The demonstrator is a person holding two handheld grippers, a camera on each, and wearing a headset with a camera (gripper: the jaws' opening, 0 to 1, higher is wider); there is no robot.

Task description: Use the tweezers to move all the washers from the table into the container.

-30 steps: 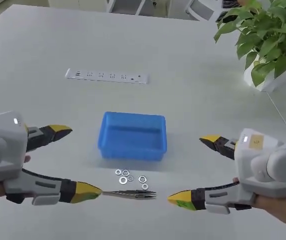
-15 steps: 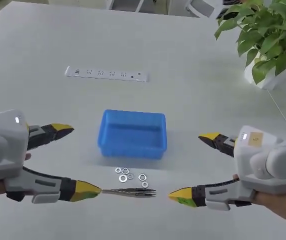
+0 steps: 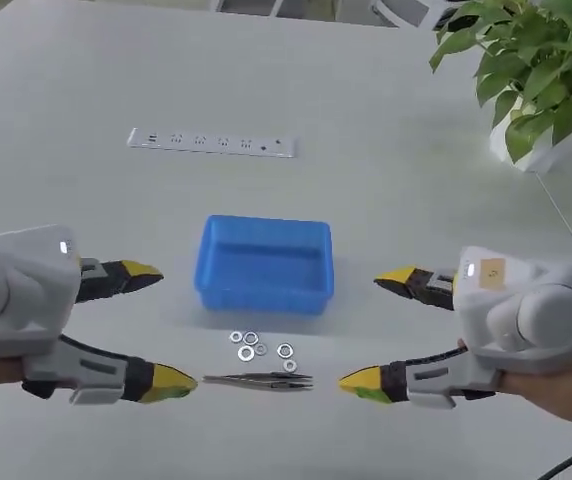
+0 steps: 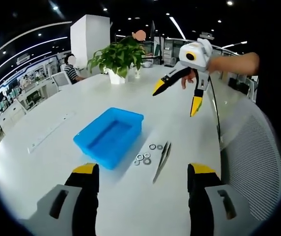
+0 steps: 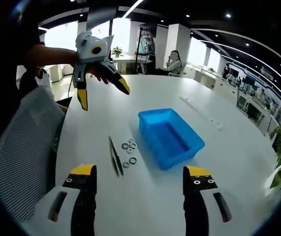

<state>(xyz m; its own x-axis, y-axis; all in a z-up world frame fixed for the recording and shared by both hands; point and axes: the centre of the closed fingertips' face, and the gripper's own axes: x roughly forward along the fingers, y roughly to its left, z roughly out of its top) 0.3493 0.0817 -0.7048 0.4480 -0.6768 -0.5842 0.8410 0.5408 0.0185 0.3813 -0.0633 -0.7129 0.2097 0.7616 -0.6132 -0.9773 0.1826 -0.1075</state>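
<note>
Several small metal washers (image 3: 260, 347) (image 4: 146, 155) (image 5: 129, 151) lie on the white table just in front of the blue container (image 3: 265, 263) (image 4: 109, 134) (image 5: 170, 135). Thin metal tweezers (image 3: 259, 379) (image 4: 161, 160) (image 5: 115, 155) lie flat beside the washers, on the near side. My left gripper (image 3: 160, 325) (image 4: 141, 175) is open at the left, its lower tip close to the tweezers' left end, not touching. My right gripper (image 3: 370, 329) (image 5: 138, 176) is open at the right, apart from the tweezers. Both hold nothing.
A white power strip (image 3: 212, 143) (image 4: 49, 132) (image 5: 201, 113) lies beyond the container. A potted green plant (image 3: 531, 70) (image 4: 118, 56) stands at the far right edge. A mesh chair back (image 4: 253, 157) (image 5: 17, 147) sits by the table's near edge.
Both grippers have drawn slightly apart from the tweezers, the left tip now a little clear of their end. The head camera has tilted a bit; washers, tweezers and container stay put.
</note>
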